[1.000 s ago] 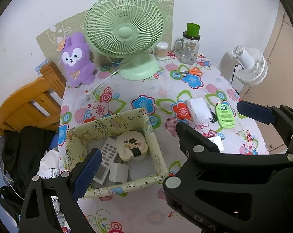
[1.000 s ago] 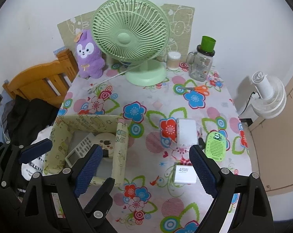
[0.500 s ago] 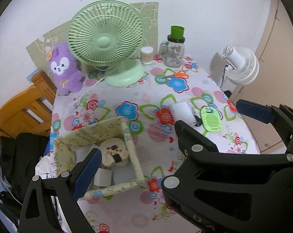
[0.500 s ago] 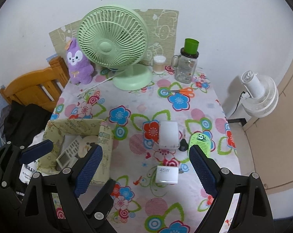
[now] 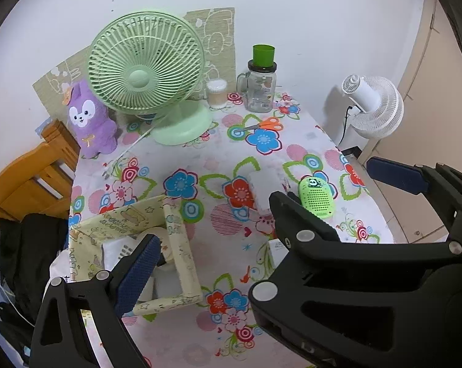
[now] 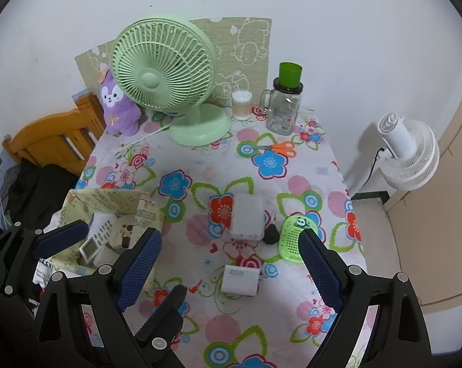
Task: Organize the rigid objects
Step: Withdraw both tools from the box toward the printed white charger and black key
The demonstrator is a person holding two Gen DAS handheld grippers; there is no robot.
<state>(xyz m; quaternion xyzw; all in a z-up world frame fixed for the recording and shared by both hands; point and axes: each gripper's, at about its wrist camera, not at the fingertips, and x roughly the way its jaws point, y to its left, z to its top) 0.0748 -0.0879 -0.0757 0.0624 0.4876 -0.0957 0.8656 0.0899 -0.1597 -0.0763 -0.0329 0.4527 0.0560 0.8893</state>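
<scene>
Item: white 45W charger (image 6: pixel 240 280), flat on the flowered counter (image 6: pixel 200 159), label up, directly ahead of your right claw (image 6: pixel 228 271). That claw is spread wide with nothing in it, one pad on either side of the charger and well above it.

Item: your left claw (image 5: pixel 270 227), also wide open and holding nothing, over the counter near the box.

Item: patterned storage box (image 6: pixel 108 197) at the counter's left edge, already holding a calculator-like device (image 6: pixel 97 239) and a round cream-coloured piece (image 6: pixel 123 230).

Items loose: white rectangular case (image 6: pixel 247 216), small black object (image 6: pixel 271 235) touching its corner, green perforated case (image 6: pixel 293 233) with a panda badge, just beside the right pad.

Handling, as judged: the charger looks like your next pick. Lower straight down and square your pads to its two long flat sides. Mind the prongs, which seem to stick out on the right. Keep the right pad off the green case. Close firmly; the shell is smooth and may slip. Then carry it left to the box.
</scene>
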